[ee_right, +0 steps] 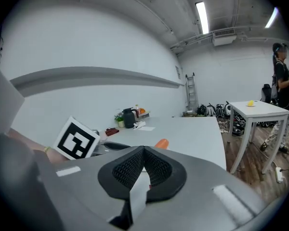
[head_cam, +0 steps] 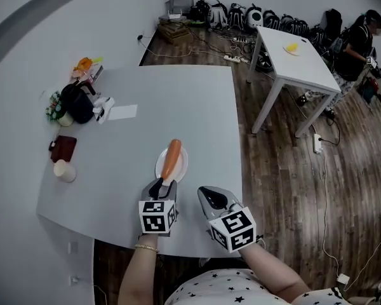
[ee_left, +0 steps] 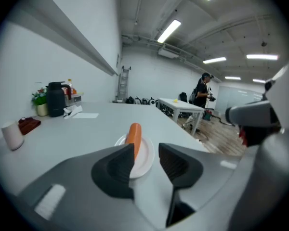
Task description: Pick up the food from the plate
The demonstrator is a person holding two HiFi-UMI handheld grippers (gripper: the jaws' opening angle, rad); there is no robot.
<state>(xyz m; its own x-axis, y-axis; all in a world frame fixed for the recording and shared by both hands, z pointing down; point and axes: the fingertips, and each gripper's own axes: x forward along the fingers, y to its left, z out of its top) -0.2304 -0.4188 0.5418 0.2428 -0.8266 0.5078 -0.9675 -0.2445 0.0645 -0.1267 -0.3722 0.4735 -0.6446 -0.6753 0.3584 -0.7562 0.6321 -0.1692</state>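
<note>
An orange sausage (head_cam: 171, 159) lies lengthwise on a small white plate (head_cam: 182, 168) near the front of the grey table (head_cam: 178, 100). My left gripper (head_cam: 162, 186) sits just short of the plate's near rim. In the left gripper view its jaws (ee_left: 146, 170) stand open with nothing between them, and the sausage (ee_left: 133, 136) and plate (ee_left: 144, 153) lie straight ahead of the gap. My right gripper (head_cam: 211, 197) hovers to the right of the plate, apart from it. Its pads (ee_right: 143, 165) meet, shut and empty, with the sausage tip (ee_right: 162, 143) just beyond.
At the table's far left stand a black kettle (head_cam: 76, 102), a paper sheet (head_cam: 122, 112), a dark red pouch (head_cam: 63, 148) and a pale cup (head_cam: 65, 170). A white side table (head_cam: 292, 53) and a person (head_cam: 359, 43) are at the back right, with cables across the wooden floor.
</note>
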